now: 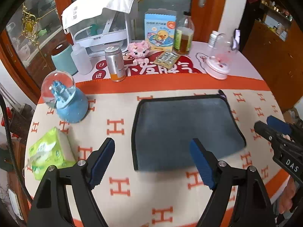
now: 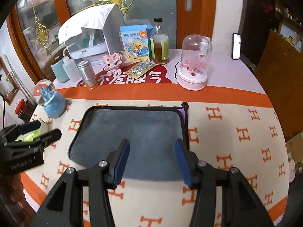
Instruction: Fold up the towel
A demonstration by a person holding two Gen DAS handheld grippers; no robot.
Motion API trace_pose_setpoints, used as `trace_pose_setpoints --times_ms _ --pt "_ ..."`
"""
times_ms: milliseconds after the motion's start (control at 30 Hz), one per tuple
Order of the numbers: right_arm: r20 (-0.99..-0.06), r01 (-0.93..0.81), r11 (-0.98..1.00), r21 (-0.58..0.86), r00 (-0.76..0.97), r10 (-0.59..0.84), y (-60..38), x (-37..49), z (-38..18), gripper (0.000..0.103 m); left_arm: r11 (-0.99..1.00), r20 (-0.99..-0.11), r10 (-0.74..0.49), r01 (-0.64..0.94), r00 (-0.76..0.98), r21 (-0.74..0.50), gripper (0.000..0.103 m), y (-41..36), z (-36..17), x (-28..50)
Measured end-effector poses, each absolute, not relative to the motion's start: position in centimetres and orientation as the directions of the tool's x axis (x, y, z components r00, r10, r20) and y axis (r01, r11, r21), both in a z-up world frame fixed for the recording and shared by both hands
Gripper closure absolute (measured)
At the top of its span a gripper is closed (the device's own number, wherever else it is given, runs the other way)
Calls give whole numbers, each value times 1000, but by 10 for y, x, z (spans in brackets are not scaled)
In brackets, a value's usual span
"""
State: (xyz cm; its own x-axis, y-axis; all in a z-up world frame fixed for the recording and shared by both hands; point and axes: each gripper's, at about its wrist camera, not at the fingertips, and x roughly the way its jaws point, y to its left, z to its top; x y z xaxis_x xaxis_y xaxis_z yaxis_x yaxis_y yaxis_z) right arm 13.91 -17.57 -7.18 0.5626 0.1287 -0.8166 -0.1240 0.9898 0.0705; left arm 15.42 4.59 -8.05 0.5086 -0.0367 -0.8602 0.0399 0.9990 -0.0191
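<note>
A grey towel [image 1: 186, 132] with black piping is seen lying flat on the cream blanket [image 1: 117, 170] patterned with orange H letters, and it serves as the landmark for everything else. Its small hanging loop is found at the far right corner in both wrist views. The left gripper [image 1: 152, 162] is held just above the near left part of the towel with its jaws spread wide and nothing between the blue pads [image 1: 202, 167]. The right gripper [image 2: 152, 161] is poised over the near edge of the towel, likewise released, its pads apart and nothing gripped. In the left wrist view the right gripper is also seen to the right of the towel. To the left of the towel a green tissue pack [image 1: 50, 152] is placed, and beyond that a blue snow globe [image 1: 66, 98] is seen lying tilted. Behind the towel, past the orange border, a silver canister [image 1: 115, 63], a pink brick-built pig [image 1: 137, 50], a duck-printed carton [image 1: 160, 31], a bottle of amber liquid [image 1: 184, 37] and a pink domed music box [image 1: 219, 60] are set out.
</note>
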Motion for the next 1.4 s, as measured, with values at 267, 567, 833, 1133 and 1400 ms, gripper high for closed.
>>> trace_pose_setpoints --times_ms 267,567,833,1133,1400 --pt "-793 -97 994 44 602 94 -167 90 -47 53 998 -841 -49 60 539 -20 21 44 -57 100" --pt "-778 -75 996 55 622 90 -156 39 -29 52 998 -814 -47 61 579 -14 14 51 -30 54" --pt "-770 -75 996 49 632 85 -150 6 -14 47 998 -791 -42 68 610 -1 10 50 -9 21" --pt "-772 -70 997 43 631 78 -152 -20 3 46 999 -789 -42 46 614 -17 9 39 4 -6" --pt "-761 -87 996 6 646 61 -155 -43 11 37 1000 -786 -9 8 618 -5 9 23 11 -22"
